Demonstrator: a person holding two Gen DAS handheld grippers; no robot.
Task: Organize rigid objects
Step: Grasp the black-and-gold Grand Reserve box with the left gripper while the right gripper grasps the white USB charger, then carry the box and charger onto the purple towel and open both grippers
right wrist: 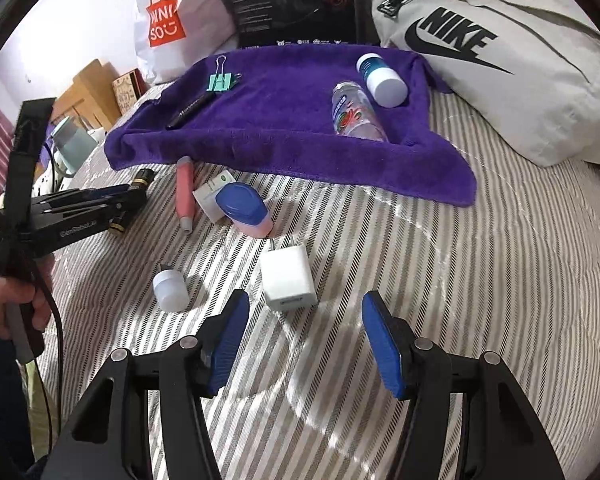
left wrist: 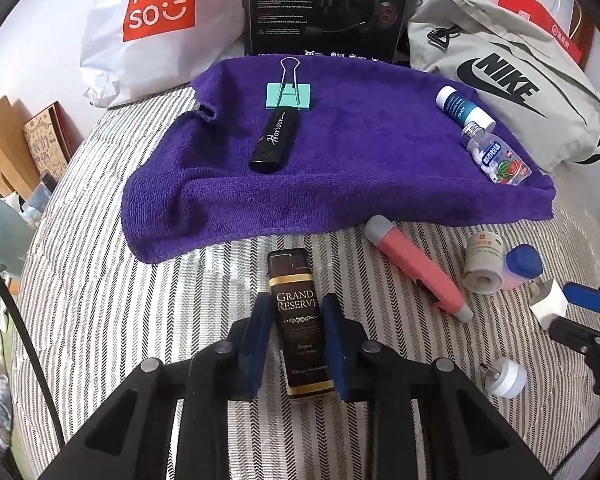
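My left gripper (left wrist: 296,304) is shut on a brown "Grand Reserve" lighter (left wrist: 291,270) lying on the striped bed; its blue pads press both sides. Beyond it, a purple towel (left wrist: 340,184) holds a teal binder clip (left wrist: 289,96), a black "Horizon" stick (left wrist: 275,142), a white-capped bottle (left wrist: 462,108) and a clear small bottle (left wrist: 496,158). My right gripper (right wrist: 306,308) stands open just behind a white charger (right wrist: 288,280), with nothing between its fingers. Near it lie a small white plug light (right wrist: 171,290), a blue-capped pink bottle (right wrist: 244,210), a pink pen (right wrist: 185,192) and a paper roll (left wrist: 483,264).
A white Miniso bag (left wrist: 152,20), a black box (left wrist: 328,4) and a grey Nike bag (left wrist: 508,92) line the far side behind the towel. The bed's left edge drops to cluttered furniture (left wrist: 16,152). A person's hand (right wrist: 16,300) holds the left gripper's handle.
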